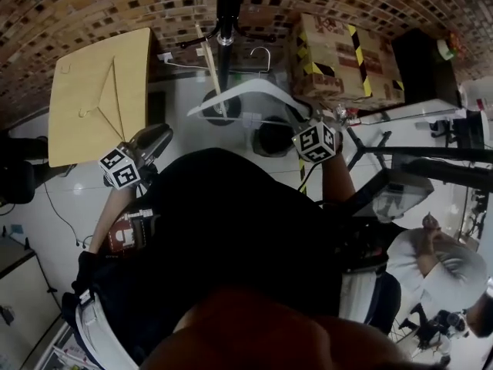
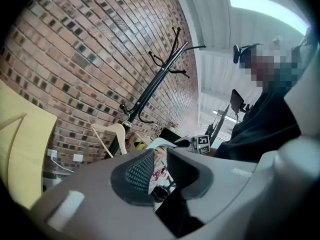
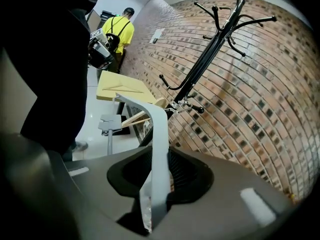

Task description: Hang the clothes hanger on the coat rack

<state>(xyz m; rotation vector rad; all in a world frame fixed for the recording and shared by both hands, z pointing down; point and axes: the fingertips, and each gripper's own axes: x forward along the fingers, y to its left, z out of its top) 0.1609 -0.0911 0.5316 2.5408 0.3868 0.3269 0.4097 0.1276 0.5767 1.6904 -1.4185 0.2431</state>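
A black coat rack point(image 1: 225, 21) stands against the brick wall, with a wooden hanger point(image 1: 208, 62) on one of its low hooks. My right gripper point(image 1: 306, 118) is shut on one arm of a white hanger point(image 1: 246, 91), held just in front of the rack's pole with its metal hook toward the rack. In the right gripper view the white hanger point(image 3: 159, 149) runs up from between the jaws toward the rack point(image 3: 210, 49). My left gripper point(image 1: 163, 133) is off to the left, open with nothing between its fingers. From its view the rack point(image 2: 155, 84) and the white hanger point(image 2: 162, 143) lie ahead.
A yellow table point(image 1: 100, 91) with a wooden hanger lying on it stands left of the rack. A cardboard box point(image 1: 339, 52) with black-and-yellow tape sits to the right. A black stand point(image 1: 400, 156) and a seated person point(image 1: 439, 260) are at the right.
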